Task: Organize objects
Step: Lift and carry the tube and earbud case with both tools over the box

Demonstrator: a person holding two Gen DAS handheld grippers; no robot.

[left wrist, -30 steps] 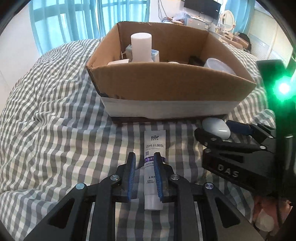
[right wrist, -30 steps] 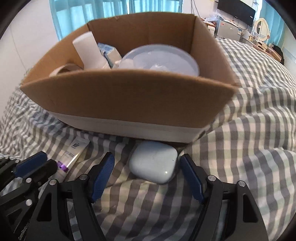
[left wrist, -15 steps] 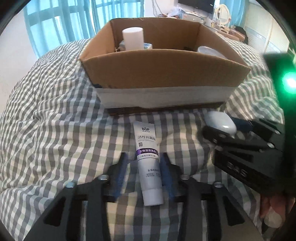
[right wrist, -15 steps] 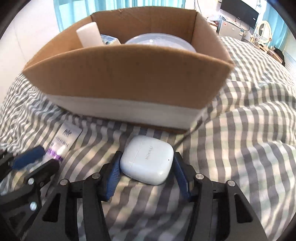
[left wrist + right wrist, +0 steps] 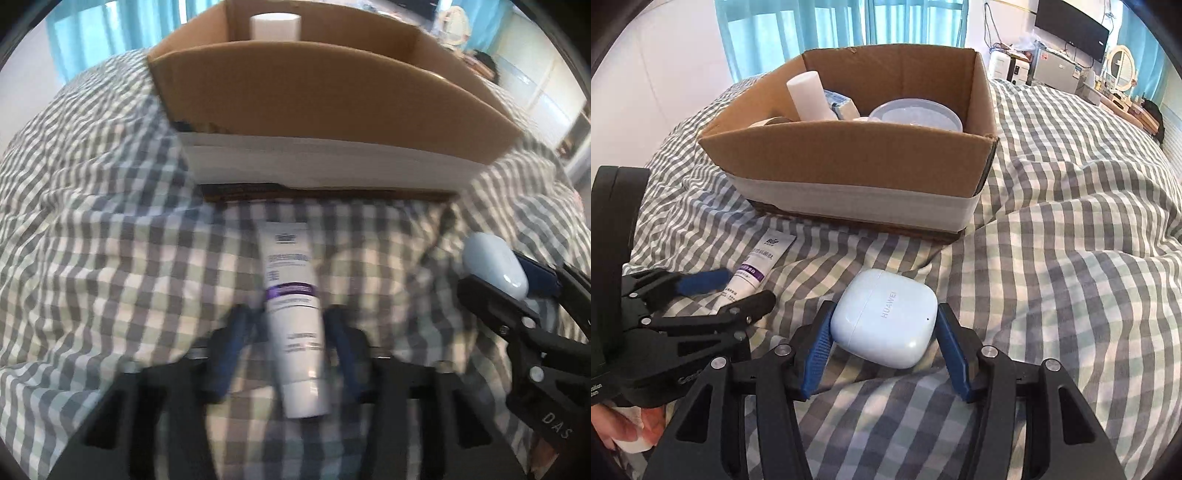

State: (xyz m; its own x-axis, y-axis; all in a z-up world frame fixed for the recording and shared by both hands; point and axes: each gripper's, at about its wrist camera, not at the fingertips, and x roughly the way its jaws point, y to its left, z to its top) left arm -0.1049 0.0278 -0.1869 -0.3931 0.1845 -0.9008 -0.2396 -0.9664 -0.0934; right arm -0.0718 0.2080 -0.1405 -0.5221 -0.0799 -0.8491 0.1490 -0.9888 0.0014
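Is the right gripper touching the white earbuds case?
Touching: in the right wrist view both blue pads of the right gripper press the earbuds case sides.

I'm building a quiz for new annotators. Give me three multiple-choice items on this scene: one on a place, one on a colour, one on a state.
1. Where does the tube lie?
A. in the box
B. on the bedspread in front of the box
C. on the earbud case

2. What colour is the band around the tube?
A. purple
B. red
C. green

3. How is the earbud case?
A. open, on the bedspread
B. closed, inside the box
C. closed, between the right tongs' pads

Answers:
1 B: the tube lies on the checked bedspread, short of the box.
2 A: a purple stripe crosses its middle.
3 C: its lid is shut and the right tongs clamp its sides.
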